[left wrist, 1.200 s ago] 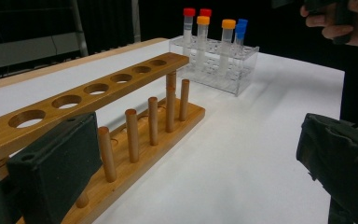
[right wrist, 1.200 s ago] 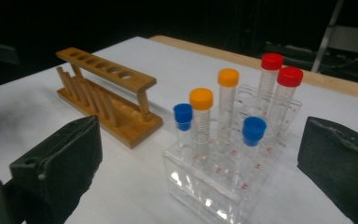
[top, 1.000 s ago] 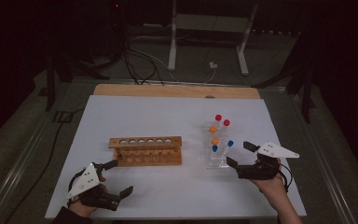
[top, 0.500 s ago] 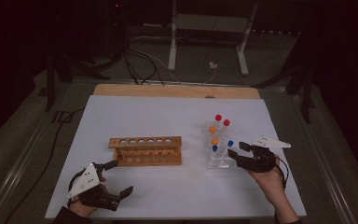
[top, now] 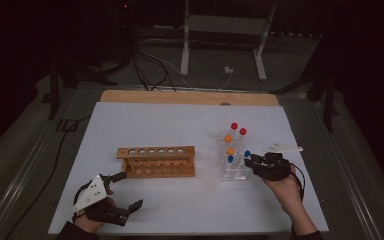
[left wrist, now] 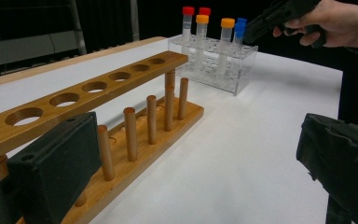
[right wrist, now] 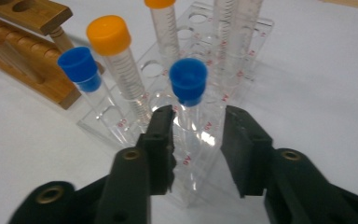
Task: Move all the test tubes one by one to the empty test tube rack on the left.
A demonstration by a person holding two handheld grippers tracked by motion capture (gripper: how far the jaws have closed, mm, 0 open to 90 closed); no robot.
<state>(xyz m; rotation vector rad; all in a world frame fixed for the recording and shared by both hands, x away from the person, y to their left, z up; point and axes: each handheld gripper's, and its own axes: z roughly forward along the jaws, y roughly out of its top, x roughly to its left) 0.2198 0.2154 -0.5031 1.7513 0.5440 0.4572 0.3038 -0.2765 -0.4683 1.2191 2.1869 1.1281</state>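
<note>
Two claws at work over a white worktop (top: 180,130). Right claw (top: 250,161), right of centre in the high view, points left at a clear plastic rack (top: 234,172) holding capped tubes. Its jaws have just been closing and now straddle a blue-capped tube (right wrist: 189,100) standing at the rack's near corner. In the right gripper view, centre frame, the left jaw lies against or just beside the tube wall; a gap remains between the tube and the right jaw, so the tube is not yet clamped. Tube upright, seated in the rack, blue cap just above the jaw tips.

Other tubes in the same rack: a second blue-capped tube (right wrist: 81,70) at upper left of that view, an orange-capped tube (right wrist: 109,37) beside it, another orange cap (right wrist: 158,3) at the top edge. Red-capped tubes (top: 238,128) stand at the rack's far end in the high view.

Left claw (top: 127,190), lower left of the high view, jaws spread wide, nothing between the pads. One jaw tip sits just at the near left end of a wooden tube rack (top: 156,161), centre frame; contact cannot be told. Wooden rack holes all empty, a row of pegs (left wrist: 151,119) along its base. Wooden rack and plastic rack stand apart, side by side.
</note>
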